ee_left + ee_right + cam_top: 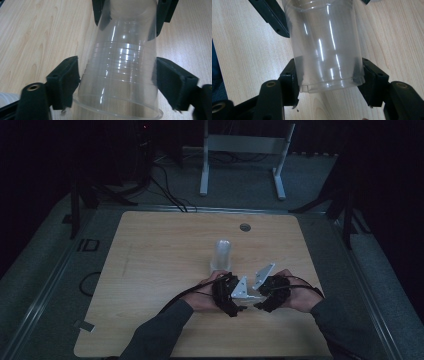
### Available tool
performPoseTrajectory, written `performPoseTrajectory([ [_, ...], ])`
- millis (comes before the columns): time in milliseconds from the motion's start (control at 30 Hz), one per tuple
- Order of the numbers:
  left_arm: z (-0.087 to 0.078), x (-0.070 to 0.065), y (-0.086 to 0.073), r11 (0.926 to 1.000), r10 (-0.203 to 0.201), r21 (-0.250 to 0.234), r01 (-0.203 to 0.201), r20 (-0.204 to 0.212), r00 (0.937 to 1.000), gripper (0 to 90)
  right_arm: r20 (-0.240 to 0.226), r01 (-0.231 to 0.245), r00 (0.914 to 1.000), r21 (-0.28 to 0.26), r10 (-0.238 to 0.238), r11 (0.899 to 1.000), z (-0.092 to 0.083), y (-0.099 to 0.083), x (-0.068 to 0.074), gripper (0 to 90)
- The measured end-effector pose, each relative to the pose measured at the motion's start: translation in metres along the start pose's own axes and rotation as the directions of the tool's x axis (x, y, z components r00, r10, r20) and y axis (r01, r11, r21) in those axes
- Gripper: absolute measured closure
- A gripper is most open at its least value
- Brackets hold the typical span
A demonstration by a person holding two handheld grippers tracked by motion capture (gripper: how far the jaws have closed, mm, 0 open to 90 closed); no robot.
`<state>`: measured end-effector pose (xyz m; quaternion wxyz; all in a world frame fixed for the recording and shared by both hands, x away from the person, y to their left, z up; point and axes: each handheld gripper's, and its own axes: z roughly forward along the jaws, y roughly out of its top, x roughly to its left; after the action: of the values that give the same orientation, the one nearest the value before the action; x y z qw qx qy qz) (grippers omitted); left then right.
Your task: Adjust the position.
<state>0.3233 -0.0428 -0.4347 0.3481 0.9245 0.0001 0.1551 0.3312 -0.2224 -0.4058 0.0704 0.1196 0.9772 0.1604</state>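
A clear plastic cup (120, 62) lies level between my two grippers, just above the wooden table (160, 255) near its front edge. My right gripper (329, 72) is shut on the cup (324, 45) close to its base, with both pads pressed on the wall. My left gripper (117, 75) is open, its pads close beside the wall near the rim, and the cup keeps its round shape. In the high view the left gripper (234, 301) and the right gripper (261, 301) face each other, each in a hand.
A stack of clear cups (222, 254) stands upside down mid-table, just behind the hands. A round grommet (244, 227) sits near the far edge. A white frame (240, 150) and cables lie on the floor beyond the table.
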Motion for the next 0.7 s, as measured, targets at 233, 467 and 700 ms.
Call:
performPoseTrajectory([
  [233, 0.0, 0.0, 0.001, 0.9999, -0.008, -0.012, 0.009, 0.007, 0.9999, 17.6, 0.002, -0.014, 0.9999, -0.006, 0.014, 1.0, 0.0, -0.003, 0.0, 41.6],
  [467, -0.003, 0.003, 0.001, 0.9988, -0.034, -0.036, 0.034, -0.004, 0.9994, 16.9, 0.003, -0.031, 0.9995, -0.009, 0.031, 0.999, 0.0, -0.007, -0.001, 41.5],
  [700, -0.007, 0.005, 0.001, 0.9969, -0.052, -0.06, 0.051, -0.017, 0.9985, 16.9, 0.016, -0.067, 0.9976, -0.014, 0.067, 0.998, 0.002, -0.012, -0.002, 41.5],
])
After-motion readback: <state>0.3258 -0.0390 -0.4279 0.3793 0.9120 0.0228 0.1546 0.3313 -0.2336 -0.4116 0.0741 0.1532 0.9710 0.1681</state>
